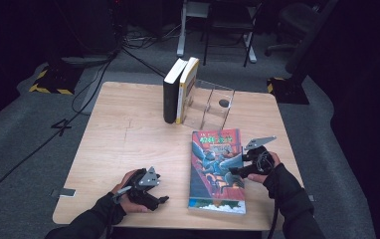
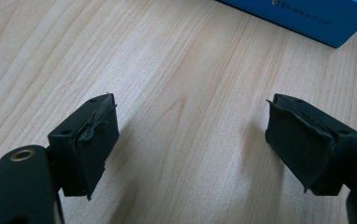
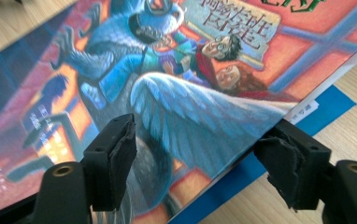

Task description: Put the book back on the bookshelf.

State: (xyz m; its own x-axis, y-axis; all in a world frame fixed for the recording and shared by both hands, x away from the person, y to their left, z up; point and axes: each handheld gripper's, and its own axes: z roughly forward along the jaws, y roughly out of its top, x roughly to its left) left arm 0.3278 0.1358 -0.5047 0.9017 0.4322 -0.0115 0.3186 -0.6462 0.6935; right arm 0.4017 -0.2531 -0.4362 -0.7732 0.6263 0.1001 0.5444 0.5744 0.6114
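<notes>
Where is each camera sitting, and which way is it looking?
High view: above the person's side, looking forward and down on the wooden table; forearms, left gripper and right gripper show.
Left gripper view: rides the left gripper, looking down at bare wood; its two jaws show, wide apart.
Right gripper view: rides the right gripper, looking at the colourful book; one jaw is over its cover.
Shared: table and colourful book.

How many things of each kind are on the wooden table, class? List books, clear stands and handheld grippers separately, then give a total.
Books: 3, the black book and the yellow book upright, the illustrated book lying flat
Clear stands: 1, the clear stand
Grippers: 2, the left gripper and the right gripper
Total: 6
</notes>
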